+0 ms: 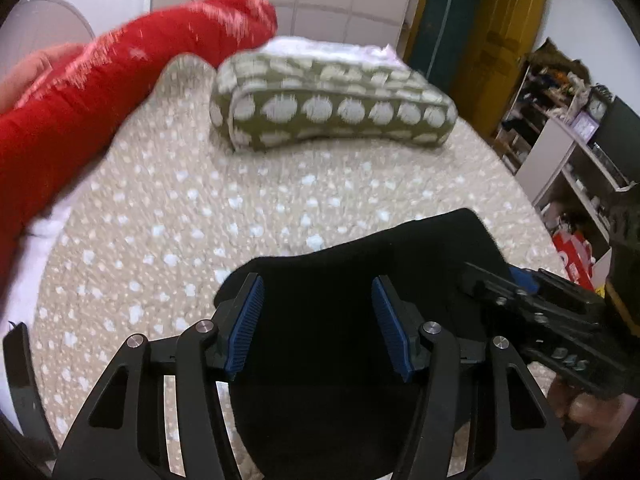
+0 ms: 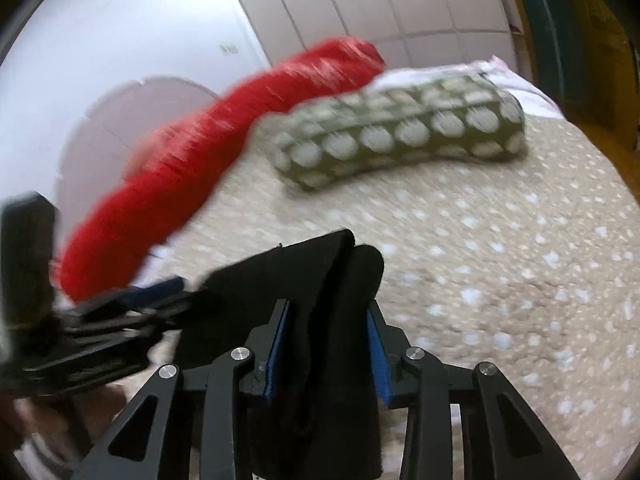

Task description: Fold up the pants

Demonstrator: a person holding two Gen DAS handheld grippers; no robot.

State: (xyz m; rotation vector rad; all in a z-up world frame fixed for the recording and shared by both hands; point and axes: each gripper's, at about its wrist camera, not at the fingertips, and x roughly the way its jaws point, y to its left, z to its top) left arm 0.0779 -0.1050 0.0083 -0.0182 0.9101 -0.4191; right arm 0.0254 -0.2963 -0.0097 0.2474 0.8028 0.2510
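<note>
**Both grippers take hold of the pants' edge**

The black pants (image 2: 340, 320) lie at the near side of the bed (image 1: 280, 200), bunched between both tools. The right gripper (image 2: 328, 344) has its jaws clenched on a thick fold of the cloth. The left gripper (image 1: 318, 320) straddles the fabric, but its pads (image 1: 248, 320) stand apart from it; whether it grips, I cannot tell. Holding two spots along one edge probably lets the cloth be carried over evenly. A spotted pillow (image 1: 332, 108) and a red bolster (image 1: 120, 80) sit well beyond.
</note>
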